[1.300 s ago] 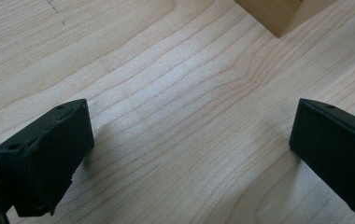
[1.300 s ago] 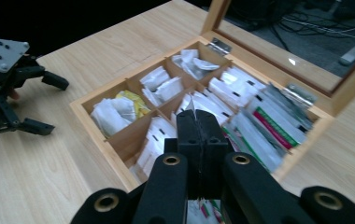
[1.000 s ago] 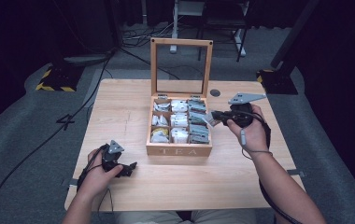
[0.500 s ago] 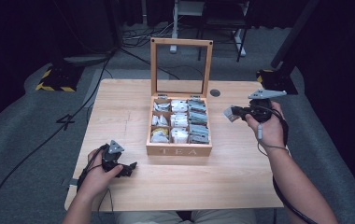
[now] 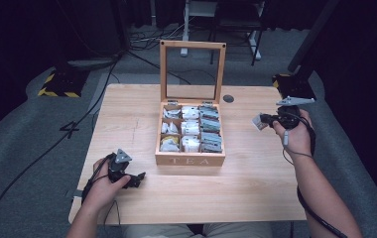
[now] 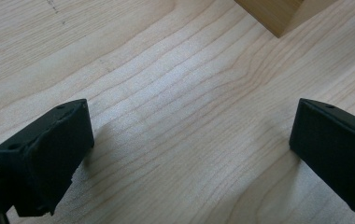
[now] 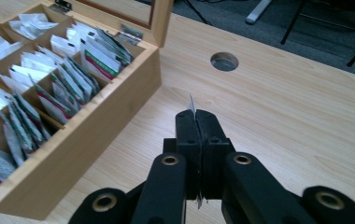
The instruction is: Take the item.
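Right gripper (image 5: 271, 120) is up off the bench (image 5: 256, 188) just to the right of the tea box (image 5: 190, 158), jaws pinched tight on a single tea bag packet (image 5: 259, 122), and in the right gripper view only a thin white edge of that packet (image 7: 192, 104) pokes out above the closed jaws. That's a slim hold, I'd say: a quick swing or a twist of the wrist could let the packet slide out or fold over.

Left gripper (image 5: 136, 178) sits low at the near left of the bench, jaws spread wide with bare wood between them, holding nothing.

Room to move looks generous. Open bench lies in front of and below the right gripper, with the cable hole (image 7: 224, 61) farther back. The box's upright lid (image 5: 192, 72) and its right wall (image 7: 96, 135) are the edges to mind, and the bench's right edge is close under that hand, so a drop there could go to the floor.
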The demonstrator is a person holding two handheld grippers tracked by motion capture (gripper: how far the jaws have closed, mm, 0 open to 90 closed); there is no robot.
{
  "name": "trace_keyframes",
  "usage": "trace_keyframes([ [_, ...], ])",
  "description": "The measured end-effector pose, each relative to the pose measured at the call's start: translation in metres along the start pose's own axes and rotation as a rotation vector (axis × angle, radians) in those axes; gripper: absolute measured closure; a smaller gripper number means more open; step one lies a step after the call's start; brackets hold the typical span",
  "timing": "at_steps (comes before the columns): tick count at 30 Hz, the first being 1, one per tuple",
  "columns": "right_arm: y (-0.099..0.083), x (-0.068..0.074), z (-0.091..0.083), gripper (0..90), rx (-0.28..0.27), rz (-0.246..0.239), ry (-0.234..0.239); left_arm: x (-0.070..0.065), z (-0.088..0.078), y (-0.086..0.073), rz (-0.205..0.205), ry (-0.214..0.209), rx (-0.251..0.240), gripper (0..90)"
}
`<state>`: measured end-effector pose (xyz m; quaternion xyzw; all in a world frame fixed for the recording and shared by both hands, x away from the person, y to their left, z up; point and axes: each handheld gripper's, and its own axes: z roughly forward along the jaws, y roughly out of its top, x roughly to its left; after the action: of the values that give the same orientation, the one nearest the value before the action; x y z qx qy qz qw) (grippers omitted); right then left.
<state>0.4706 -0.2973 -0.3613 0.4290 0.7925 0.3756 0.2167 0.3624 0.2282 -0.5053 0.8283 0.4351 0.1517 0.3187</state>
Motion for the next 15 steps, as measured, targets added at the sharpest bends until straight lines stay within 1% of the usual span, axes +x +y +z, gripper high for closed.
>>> trace_keyframes([
  [1,-0.003,-0.004,0.001,90.0,0.002,0.004,-0.006,0.0,0.0,0.0,0.001,0.001,-0.003,0.3],
  [7,-0.012,-0.014,0.007,90.0,0.023,0.021,-0.029,0.0,0.0,0.0,0.002,0.001,-0.003,0.3],
  [12,-0.022,-0.017,0.014,90.0,0.054,0.043,-0.036,0.0,0.0,0.0,0.0,0.001,-0.001,0.3],
  [15,-0.026,-0.019,0.017,90.0,0.061,0.052,-0.035,0.0,0.0,0.0,-0.002,-0.002,-0.002,0.3],
])
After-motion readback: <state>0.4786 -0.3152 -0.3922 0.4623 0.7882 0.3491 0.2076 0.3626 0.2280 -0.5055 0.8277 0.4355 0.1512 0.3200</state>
